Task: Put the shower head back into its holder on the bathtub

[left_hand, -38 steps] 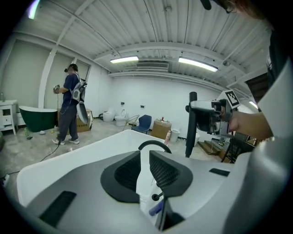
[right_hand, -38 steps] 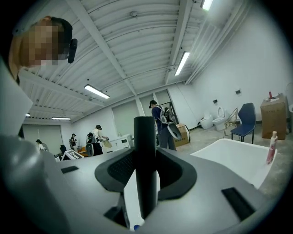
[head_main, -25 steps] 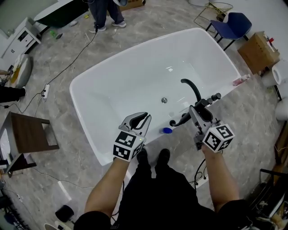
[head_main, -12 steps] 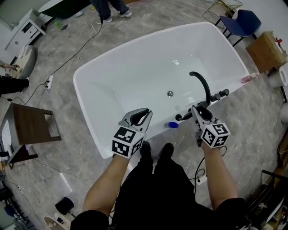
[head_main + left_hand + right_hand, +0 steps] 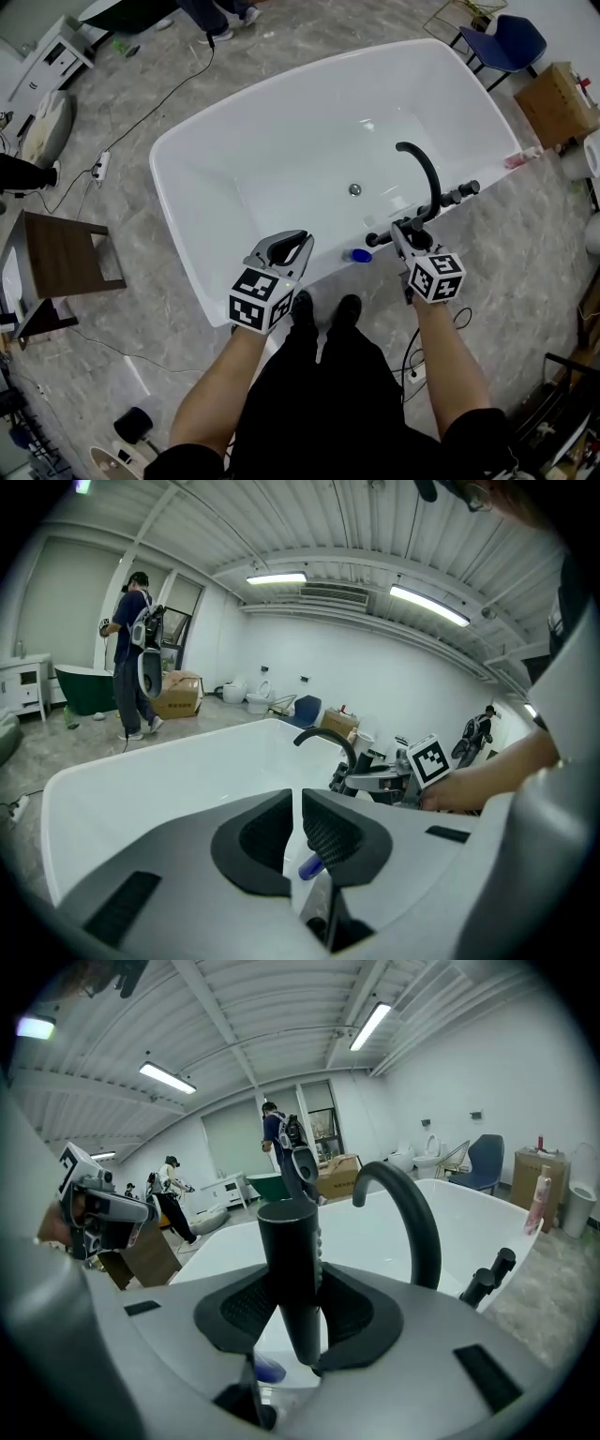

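Observation:
The white bathtub (image 5: pixel 216 159) fills the middle of the head view. A black curved faucet spout (image 5: pixel 424 173) and its black knobs (image 5: pixel 464 191) stand on the near right rim. My right gripper (image 5: pixel 405 234) hovers just in front of that faucet, shut on the black shower head (image 5: pixel 380 239). In the right gripper view the shower head (image 5: pixel 291 1251) stands upright between the pads, left of the spout (image 5: pixel 403 1208). The holder is hidden. My left gripper (image 5: pixel 298 241) hangs over the near rim; its jaws (image 5: pixel 292 808) show only a thin slit, with nothing between.
A small blue thing (image 5: pixel 357 254) lies on the rim between the grippers. A pink bottle (image 5: pixel 520 157) rests on the right rim. A wooden stool (image 5: pixel 66 272) stands at left, a blue chair (image 5: pixel 511 42) and cardboard box (image 5: pixel 553 103) at right. A cable (image 5: pixel 159 112) crosses the floor.
My right gripper has sunk with the shower head toward the rim beside the faucet. The left gripper has dropped slightly. The head view has shifted, so the tub sits a little higher.

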### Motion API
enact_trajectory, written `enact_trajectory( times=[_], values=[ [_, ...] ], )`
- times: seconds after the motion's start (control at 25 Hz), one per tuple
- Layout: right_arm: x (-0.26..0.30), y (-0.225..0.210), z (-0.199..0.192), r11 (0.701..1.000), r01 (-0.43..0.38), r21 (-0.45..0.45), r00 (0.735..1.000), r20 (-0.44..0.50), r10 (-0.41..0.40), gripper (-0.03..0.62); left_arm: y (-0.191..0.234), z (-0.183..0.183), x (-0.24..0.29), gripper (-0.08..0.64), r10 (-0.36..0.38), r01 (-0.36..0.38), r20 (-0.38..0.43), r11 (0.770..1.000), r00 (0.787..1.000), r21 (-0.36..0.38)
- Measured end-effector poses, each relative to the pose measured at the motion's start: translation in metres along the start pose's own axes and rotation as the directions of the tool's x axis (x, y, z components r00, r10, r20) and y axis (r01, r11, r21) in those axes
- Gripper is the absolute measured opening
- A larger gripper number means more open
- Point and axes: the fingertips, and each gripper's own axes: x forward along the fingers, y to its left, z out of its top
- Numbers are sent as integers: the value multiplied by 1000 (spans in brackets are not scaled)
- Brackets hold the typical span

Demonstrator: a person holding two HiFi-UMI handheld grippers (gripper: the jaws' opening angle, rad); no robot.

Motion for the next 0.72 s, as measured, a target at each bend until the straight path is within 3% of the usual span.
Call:
enact_trajectory(
  times=[0.72],
  values=[
    [35, -12, -53, 1000, -11, -27, 988, -153, 7, 147, 9, -24, -5, 44, 40, -43, -39, 997, 998, -60]
  ],
)
